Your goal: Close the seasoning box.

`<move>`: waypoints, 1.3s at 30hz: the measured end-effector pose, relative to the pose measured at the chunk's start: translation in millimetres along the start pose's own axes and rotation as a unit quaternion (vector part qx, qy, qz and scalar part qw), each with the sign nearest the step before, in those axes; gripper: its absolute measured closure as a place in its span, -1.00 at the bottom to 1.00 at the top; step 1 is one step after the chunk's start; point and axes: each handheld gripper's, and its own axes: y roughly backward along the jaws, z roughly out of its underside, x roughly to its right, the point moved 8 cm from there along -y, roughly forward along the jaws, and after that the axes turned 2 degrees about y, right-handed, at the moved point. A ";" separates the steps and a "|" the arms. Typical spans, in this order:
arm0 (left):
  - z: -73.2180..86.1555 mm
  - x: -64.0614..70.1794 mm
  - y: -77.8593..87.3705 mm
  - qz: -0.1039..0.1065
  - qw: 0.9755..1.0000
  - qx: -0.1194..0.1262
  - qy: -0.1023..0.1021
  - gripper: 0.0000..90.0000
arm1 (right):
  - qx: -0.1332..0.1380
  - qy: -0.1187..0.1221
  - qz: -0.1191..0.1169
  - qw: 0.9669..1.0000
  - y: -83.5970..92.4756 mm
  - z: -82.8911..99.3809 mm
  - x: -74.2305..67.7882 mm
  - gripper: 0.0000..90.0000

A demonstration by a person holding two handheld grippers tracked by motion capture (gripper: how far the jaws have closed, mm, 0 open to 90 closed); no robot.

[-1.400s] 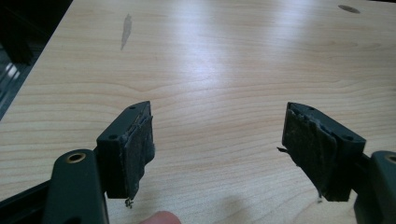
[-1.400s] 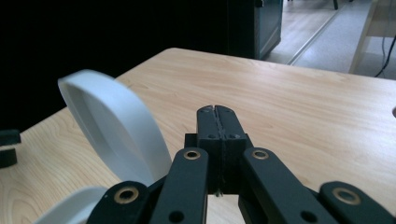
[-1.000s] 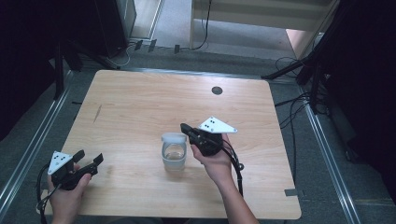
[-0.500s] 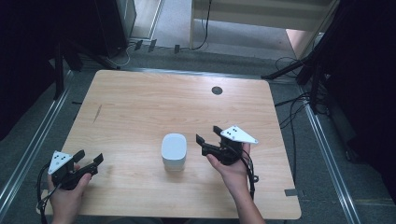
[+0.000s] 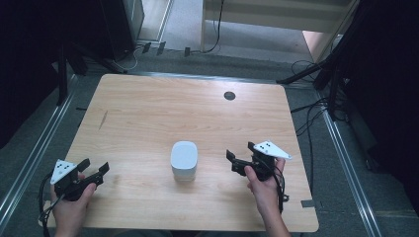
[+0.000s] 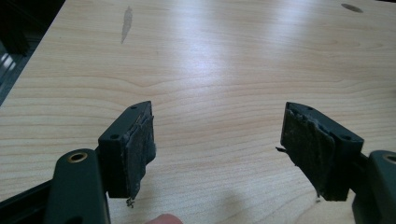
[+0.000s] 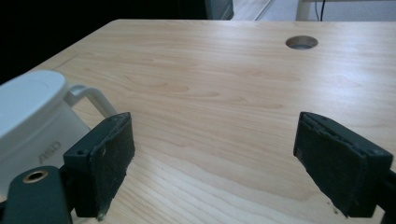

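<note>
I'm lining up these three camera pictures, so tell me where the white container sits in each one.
High view: the white container stands at the table's centre, nearer the person's edge, between the two grippers.
Left gripper view: not in this picture.
Right gripper view: at the left edge, beside the left-hand jaw, handle pointing away.
Shared landmark: the round hole in the tabletop, at the far side in all three, and.

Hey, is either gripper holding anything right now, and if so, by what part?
Nothing is held. The left gripper and right gripper are both open, and the white container stands alone.
</note>
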 end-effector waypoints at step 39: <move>-0.2 -0.4 0.2 -0.004 1.000 0.001 -0.001 -0.43 | -0.055 -0.051 0.127 0.989 75.6 89.2 111.6 -0.70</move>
